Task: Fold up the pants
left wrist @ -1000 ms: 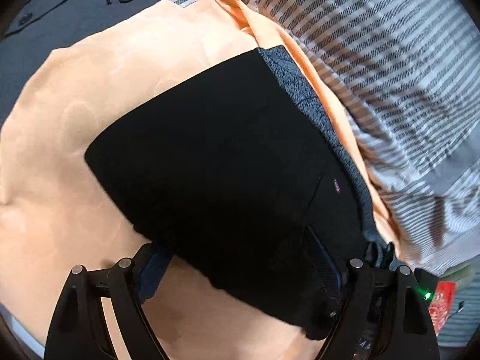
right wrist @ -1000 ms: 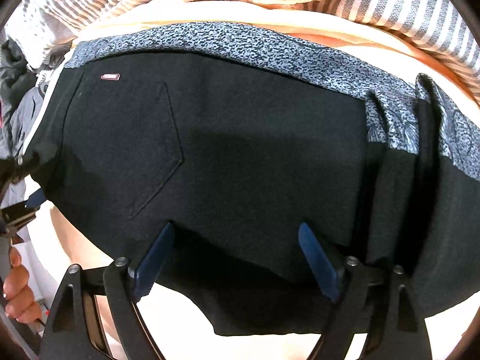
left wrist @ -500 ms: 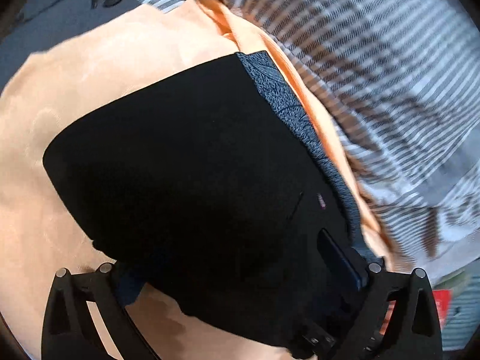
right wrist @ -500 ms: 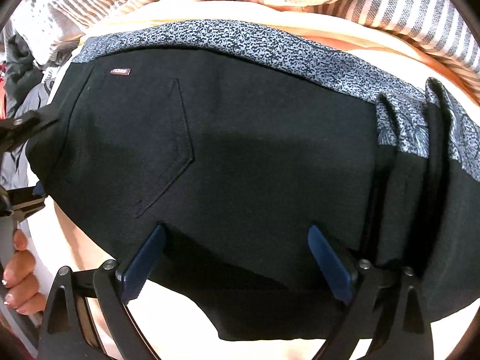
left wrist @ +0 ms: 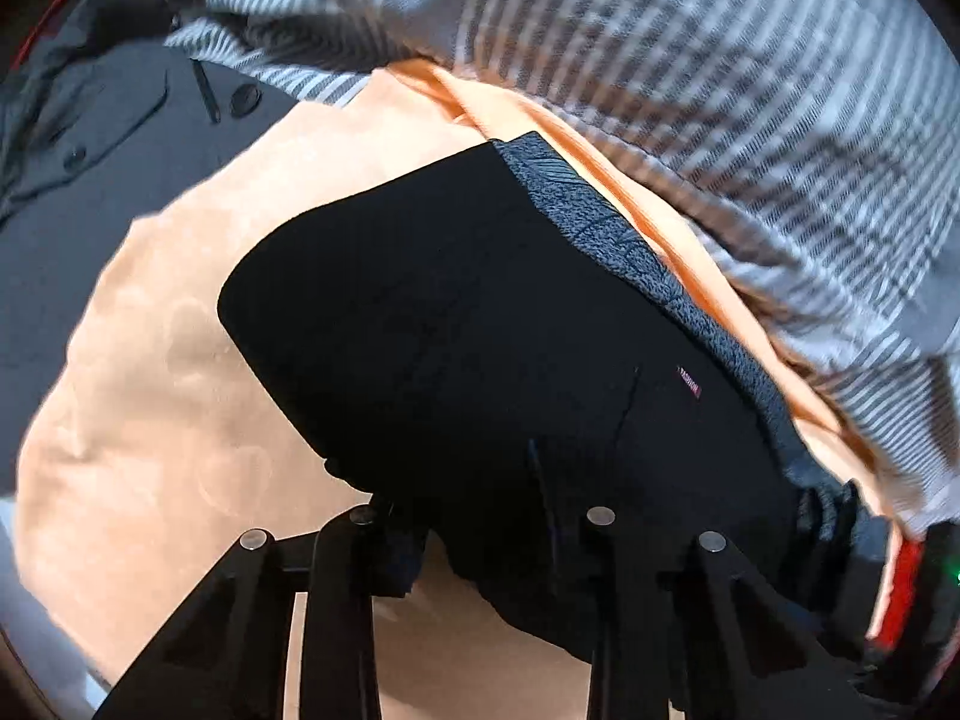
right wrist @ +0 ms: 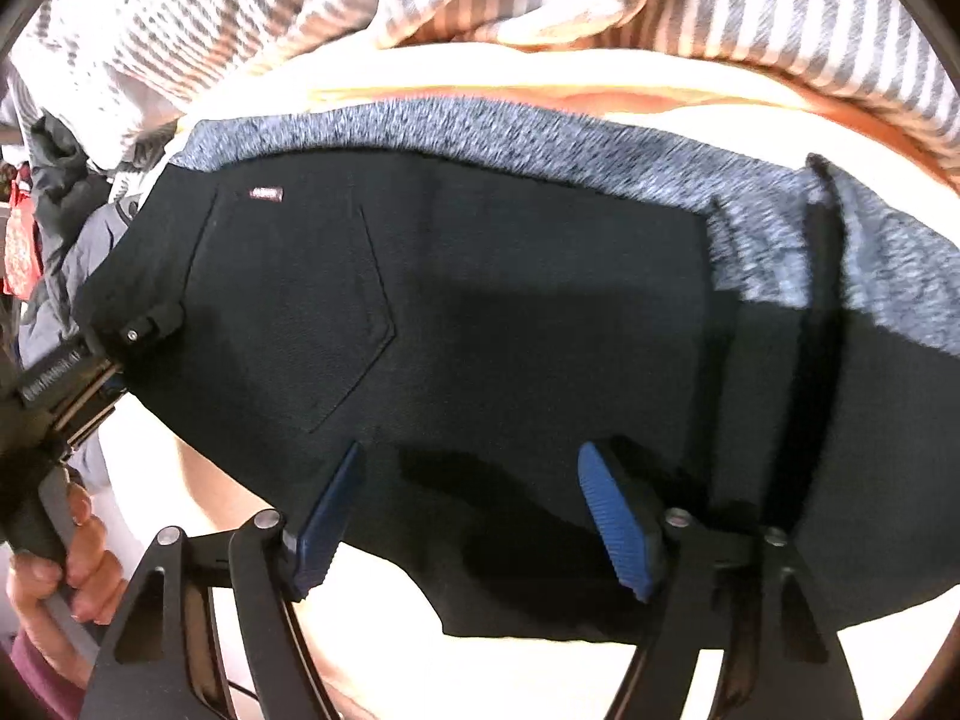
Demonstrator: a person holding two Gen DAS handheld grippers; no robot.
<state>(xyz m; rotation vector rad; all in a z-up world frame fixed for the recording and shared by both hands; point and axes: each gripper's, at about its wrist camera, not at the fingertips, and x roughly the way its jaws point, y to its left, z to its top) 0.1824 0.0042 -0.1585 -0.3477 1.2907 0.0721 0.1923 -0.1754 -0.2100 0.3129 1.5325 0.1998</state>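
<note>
Pants (left wrist: 480,348): black, folded into a flat bundle, lying on an orange cloth (left wrist: 162,372) beside a striped sheet (left wrist: 690,90). Grey speckled waistband (right wrist: 540,144) runs along the edge nearest the sheet. Long axis follows the waistband: in the left view it slants from upper centre to lower right; in the right view it runs nearly level, left to right. A back pocket (right wrist: 336,324) and 1 small red label (right wrist: 266,194) face up at the end near the left gripper. A vertical fold ridge crosses the bundle at the right of the right view.

Left gripper (left wrist: 480,516): jaws narrow and closing, the near edge of the pants between them; pads are lost in the black fabric, so whether they press on it cannot be told. A hand (right wrist: 54,570) shows on its handle at the left edge of the right view.

Right gripper (right wrist: 474,516): jaws wide and closing, 2 blue pads (right wrist: 618,522) standing over the near edge of the pants, not pinching it.

Change from 1 second ago: left jaws, then wide astride the pants' edge, are now drawn close together. Right jaws have narrowed a little. Pants lie in the same place on the cloth.

Also present: grey jacket (left wrist: 102,138) with buttons, upper left of the left view.
</note>
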